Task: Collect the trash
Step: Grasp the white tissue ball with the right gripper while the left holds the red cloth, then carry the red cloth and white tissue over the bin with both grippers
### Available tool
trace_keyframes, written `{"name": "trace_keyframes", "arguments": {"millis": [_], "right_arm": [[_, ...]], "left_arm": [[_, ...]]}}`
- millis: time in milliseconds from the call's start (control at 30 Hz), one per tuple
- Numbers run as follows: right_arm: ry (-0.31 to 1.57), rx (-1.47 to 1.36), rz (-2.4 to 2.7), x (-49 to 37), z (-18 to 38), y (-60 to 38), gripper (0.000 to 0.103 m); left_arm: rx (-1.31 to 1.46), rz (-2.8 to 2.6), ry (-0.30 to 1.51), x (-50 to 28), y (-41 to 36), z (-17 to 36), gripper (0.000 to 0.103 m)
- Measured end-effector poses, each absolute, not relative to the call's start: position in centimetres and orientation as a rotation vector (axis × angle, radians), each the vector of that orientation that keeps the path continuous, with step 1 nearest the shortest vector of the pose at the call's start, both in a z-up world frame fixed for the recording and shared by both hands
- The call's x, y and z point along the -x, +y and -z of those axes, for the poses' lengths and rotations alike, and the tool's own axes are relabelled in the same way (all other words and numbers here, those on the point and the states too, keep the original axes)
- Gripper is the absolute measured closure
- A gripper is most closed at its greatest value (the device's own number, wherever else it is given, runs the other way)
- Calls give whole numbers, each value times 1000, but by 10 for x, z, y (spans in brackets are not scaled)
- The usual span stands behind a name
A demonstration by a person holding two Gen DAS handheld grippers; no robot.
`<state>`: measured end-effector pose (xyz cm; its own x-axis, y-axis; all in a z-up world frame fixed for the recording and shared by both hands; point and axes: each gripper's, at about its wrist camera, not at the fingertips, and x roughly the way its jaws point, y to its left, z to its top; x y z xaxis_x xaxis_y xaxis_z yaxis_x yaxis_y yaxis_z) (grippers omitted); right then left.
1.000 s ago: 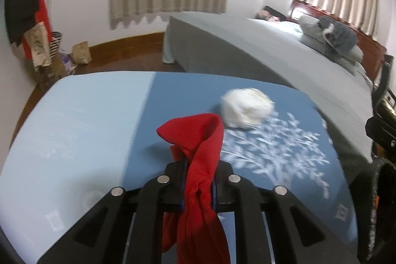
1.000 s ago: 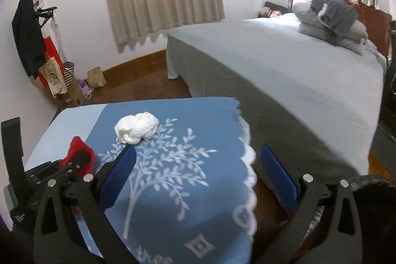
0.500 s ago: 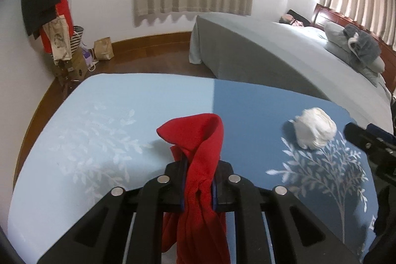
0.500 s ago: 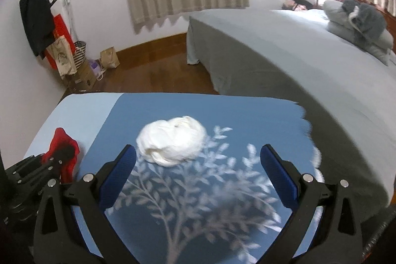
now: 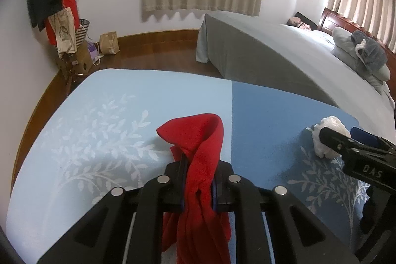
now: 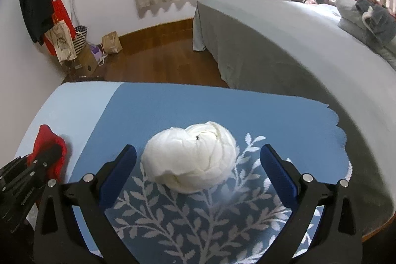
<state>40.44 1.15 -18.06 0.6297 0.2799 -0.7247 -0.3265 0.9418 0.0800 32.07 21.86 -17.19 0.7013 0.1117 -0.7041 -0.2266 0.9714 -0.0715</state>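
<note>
Lying between the right gripper's [image 6: 198,160] wide-apart jaws, the white wad [image 6: 189,160] stays untouched; left gripper [image 5: 198,171] clenches red cloth [image 5: 198,140].

- The left gripper [image 5: 196,173] is a matte black plastic frame of angular, strut-like arms with triangular cut-outs.
- Four round silver screw heads sit in a row across its linkage.
- Thin blue pads line the inner faces of its two fingers.
- The right gripper [image 6: 198,170] has the same black strutted frame, with silver screw heads at each finger's joints.
- Its fingers [image 6: 118,171] carry long, flat, deep-blue pads with a fine ribbed texture.
- Seen from the left wrist view, the right gripper's black side bears raised letters reading "DAS" and a small silver screw.
</note>
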Motion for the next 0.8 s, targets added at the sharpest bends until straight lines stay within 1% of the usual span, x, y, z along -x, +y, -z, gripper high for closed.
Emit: {"name": "trace_keyframes", "arguments": {"millis": [33, 100, 133, 167, 233, 333, 500, 800], "right_arm": [[824, 62, -355, -405, 182, 13, 9], [842, 68, -372, -405, 186, 16, 28], [857, 65, -379, -406, 188, 17, 32], [860, 62, -378, -406, 189, 17, 33], [861, 49, -387, -406, 189, 16, 47], [870, 36, -412, -406, 187, 13, 56], [848, 25, -426, -394, 179, 6, 58], [757, -12, -441, -347, 144, -21, 58]], "left_arm": [[157, -191, 772, -320, 218, 172, 89], [155, -190, 773, -320, 217, 172, 89], [154, -189, 773, -320, 218, 172, 89], [150, -187, 773, -320, 218, 172, 89], [143, -187, 773, -320, 218, 171, 89], [135, -188, 769, -319, 217, 169, 89], [124, -180, 745, -311, 210, 158, 89], [97, -130, 704, -284, 182, 136, 89]]}}
